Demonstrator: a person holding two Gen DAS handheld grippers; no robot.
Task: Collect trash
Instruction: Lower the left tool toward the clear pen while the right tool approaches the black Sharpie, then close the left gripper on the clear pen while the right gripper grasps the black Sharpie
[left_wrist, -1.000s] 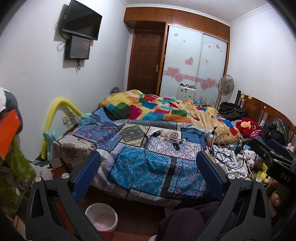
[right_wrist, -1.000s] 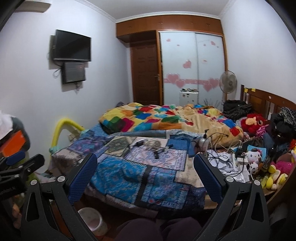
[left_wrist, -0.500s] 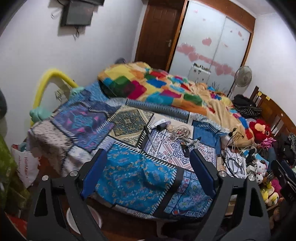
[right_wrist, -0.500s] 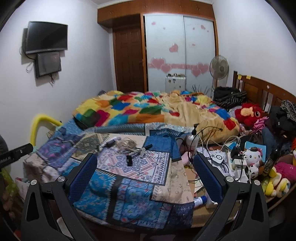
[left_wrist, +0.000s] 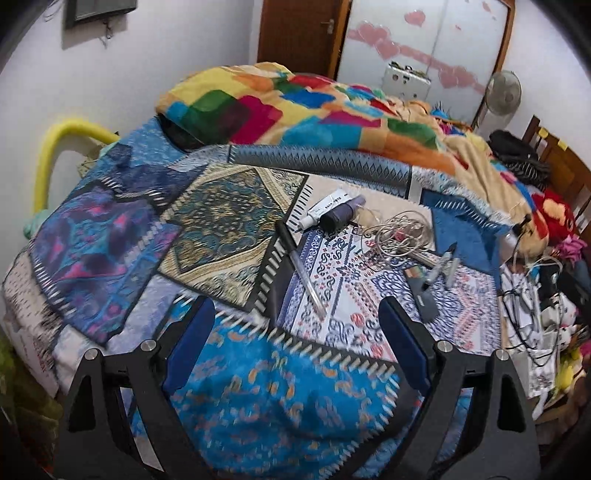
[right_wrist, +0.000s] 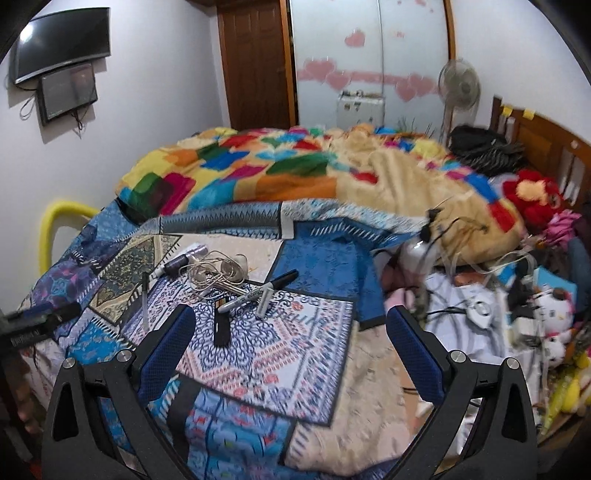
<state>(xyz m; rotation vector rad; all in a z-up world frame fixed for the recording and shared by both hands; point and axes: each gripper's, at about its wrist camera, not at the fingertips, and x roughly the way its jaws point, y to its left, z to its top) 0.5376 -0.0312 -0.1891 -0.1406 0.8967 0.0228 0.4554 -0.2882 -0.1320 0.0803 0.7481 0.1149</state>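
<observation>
Small items lie on the patchwork bedspread (left_wrist: 110, 236): a clear pen (left_wrist: 301, 264), a white tube (left_wrist: 325, 207) beside a dark cap-like cylinder (left_wrist: 338, 216), a tangle of pale cord (left_wrist: 400, 232), markers (left_wrist: 441, 267) and a small dark flat piece (left_wrist: 424, 299). In the right wrist view the same markers (right_wrist: 258, 290), cord (right_wrist: 214, 273), pen (right_wrist: 145, 299) and dark piece (right_wrist: 221, 328) lie ahead. My left gripper (left_wrist: 295, 332) is open and empty above the bed's near part. My right gripper (right_wrist: 288, 332) is open and empty, hovering over the bedspread.
A colourful quilt (left_wrist: 295, 107) is heaped on the far half of the bed. Cables, chargers and soft toys (right_wrist: 546, 314) crowd the right side by the wooden headboard (right_wrist: 546, 140). A yellow padded rail (left_wrist: 55, 147) stands at the left. A fan (right_wrist: 458, 81) and wardrobe stand behind.
Both grippers have moved forward and tilted down over the bed; the items on the bedspread are nearer and larger. The floor bin has dropped out of view. Both stay open.
</observation>
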